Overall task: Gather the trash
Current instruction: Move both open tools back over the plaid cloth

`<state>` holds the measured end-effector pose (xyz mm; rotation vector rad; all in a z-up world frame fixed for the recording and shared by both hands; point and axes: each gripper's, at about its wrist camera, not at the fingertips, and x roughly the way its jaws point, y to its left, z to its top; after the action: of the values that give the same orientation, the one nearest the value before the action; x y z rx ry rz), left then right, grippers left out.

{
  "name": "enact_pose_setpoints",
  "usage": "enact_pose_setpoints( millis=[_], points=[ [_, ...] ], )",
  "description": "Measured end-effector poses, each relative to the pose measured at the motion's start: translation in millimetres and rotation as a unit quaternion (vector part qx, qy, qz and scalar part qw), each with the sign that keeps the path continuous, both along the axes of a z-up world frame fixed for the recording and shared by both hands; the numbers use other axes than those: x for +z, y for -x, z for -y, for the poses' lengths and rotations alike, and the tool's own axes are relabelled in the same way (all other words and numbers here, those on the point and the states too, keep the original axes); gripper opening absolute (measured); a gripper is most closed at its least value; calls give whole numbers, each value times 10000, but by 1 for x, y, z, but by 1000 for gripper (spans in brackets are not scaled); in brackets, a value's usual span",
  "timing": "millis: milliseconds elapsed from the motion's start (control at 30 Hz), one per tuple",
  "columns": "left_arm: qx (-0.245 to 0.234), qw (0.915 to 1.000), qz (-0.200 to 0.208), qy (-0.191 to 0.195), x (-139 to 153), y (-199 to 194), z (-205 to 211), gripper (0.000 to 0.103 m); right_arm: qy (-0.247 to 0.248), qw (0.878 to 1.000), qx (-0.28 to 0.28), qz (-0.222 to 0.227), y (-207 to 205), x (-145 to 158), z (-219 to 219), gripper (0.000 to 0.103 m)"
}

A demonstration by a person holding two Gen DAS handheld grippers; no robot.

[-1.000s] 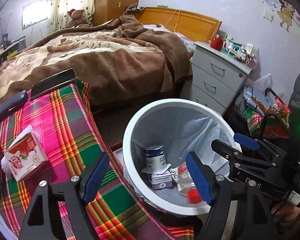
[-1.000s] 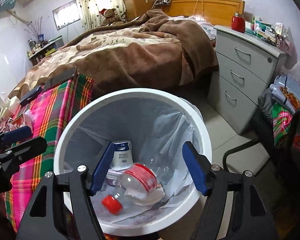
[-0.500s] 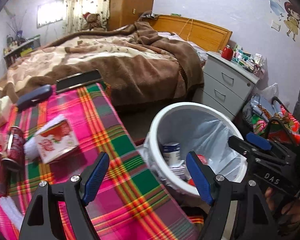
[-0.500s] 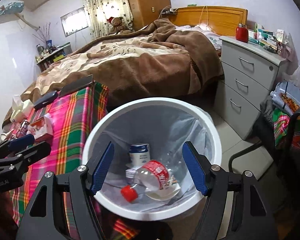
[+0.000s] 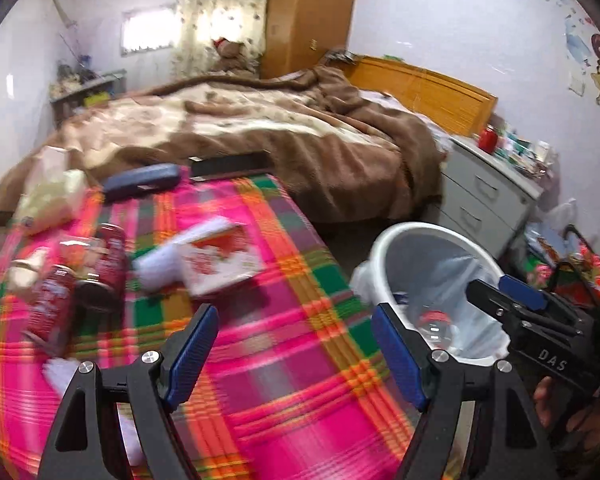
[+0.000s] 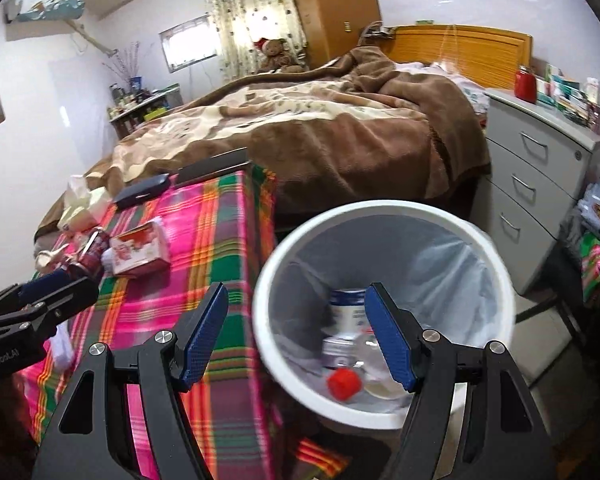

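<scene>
A white trash bin (image 6: 384,216) with a clear liner stands beside the plaid-covered table (image 6: 220,248); it also shows in the left wrist view (image 5: 432,236). Inside lie a clear bottle with a red cap (image 6: 343,385) and a white-and-blue cup (image 6: 346,304). On the table lie a red-and-white carton (image 5: 220,260) and two red cans (image 5: 110,252), (image 5: 50,304). My left gripper (image 5: 294,352) is open and empty above the table's near edge. My right gripper (image 6: 296,336) is open and empty above the bin's left rim.
A dark blue case (image 5: 142,186) and a black flat object (image 5: 230,165) lie at the table's far end, tissues (image 5: 52,196) at its left. A bed with a brown blanket (image 5: 280,140) lies behind. A grey drawer unit (image 6: 540,176) stands right of the bin.
Both grippers have moved left and back from the bin toward the table. More of the table, with the cans and carton, has come into view. Both stay open and empty.
</scene>
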<state>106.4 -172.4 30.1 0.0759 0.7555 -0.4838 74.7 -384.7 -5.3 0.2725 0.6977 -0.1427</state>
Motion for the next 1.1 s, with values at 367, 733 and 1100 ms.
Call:
enact_pose_setpoints(
  millis=[367, 733, 1100],
  points=[
    [901, 9957, -26, 232, 0, -19, -96, 79, 11, 9986, 534, 2, -26, -4, -47, 72],
    [1590, 9870, -125, 180, -11, -44, -171, 79, -333, 9948, 939, -226, -65, -13, -80, 72],
    [1857, 9820, -351, 18, -28, -78, -208, 79, -392, 9953, 840, -293, -104, -14, -95, 72]
  ],
)
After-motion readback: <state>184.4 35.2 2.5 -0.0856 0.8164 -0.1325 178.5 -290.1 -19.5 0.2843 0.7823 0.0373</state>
